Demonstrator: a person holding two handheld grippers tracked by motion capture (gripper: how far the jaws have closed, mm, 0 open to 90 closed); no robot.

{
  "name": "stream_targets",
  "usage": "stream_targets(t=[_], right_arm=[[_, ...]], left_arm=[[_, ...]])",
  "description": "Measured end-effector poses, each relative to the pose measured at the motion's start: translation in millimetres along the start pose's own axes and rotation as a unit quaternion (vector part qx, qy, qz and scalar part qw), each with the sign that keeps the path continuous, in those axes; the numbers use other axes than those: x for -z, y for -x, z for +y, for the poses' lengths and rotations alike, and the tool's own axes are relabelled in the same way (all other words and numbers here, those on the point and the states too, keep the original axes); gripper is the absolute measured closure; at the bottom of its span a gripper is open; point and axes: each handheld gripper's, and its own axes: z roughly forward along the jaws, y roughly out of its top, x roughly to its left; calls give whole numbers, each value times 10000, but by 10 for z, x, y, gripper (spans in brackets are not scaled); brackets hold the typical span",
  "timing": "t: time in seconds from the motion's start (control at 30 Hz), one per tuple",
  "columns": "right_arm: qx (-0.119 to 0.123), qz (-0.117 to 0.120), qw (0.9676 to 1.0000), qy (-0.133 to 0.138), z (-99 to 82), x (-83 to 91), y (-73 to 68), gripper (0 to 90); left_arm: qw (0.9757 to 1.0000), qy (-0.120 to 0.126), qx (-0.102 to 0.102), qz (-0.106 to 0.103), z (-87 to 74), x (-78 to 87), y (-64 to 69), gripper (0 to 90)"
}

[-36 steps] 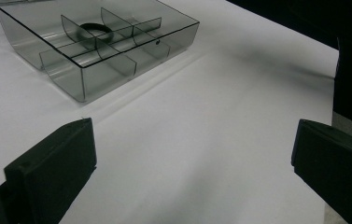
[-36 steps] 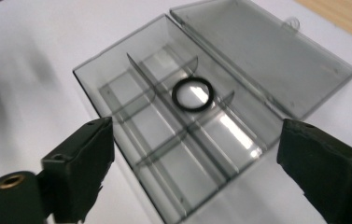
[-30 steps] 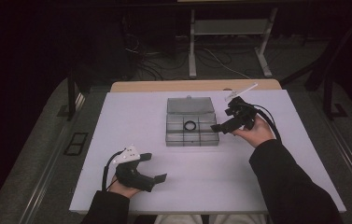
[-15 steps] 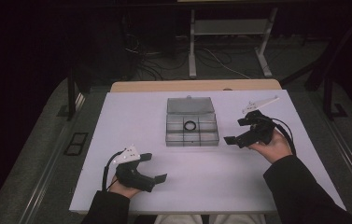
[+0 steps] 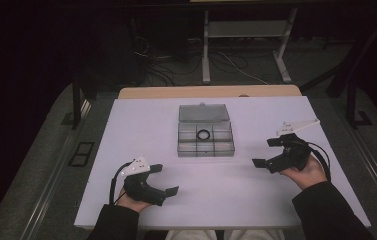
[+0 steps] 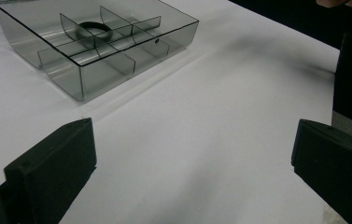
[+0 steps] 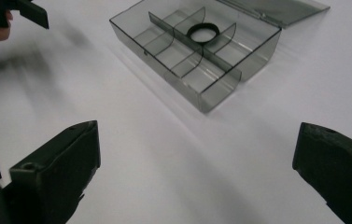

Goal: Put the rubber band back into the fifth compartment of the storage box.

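- Overhead, the clear divided box (image 5: 206, 136) is seen at the middle of the white table (image 5: 141, 125), lid open; a black ring (image 5: 203, 134) lies in its middle compartment; the left gripper (image 5: 165, 179) and right gripper (image 5: 265, 152) are held wide, well apart from it.
- From the left gripper view, jaws are spread wide; the box (image 6: 94, 42) lies ahead.
- From the right gripper view, jaws are spread wide; the ring (image 7: 202, 32) is seen inside.

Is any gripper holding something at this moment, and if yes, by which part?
Nothing is held. The left gripper and the right gripper both stand open over the white table, apart from the clear box with the black ring.
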Motion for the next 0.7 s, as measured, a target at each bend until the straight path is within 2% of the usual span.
stream_targets(t=[0.6,0.7], right_arm=[[-393,-150,9990,138,-686,160,-16,5],[-534,-146,9984,131,-775,169,-13,5]], left_arm=[[10000,-39,-21,11,-2,3,0,0],[10000,-43,-19,7,-1,3,-1,0]])
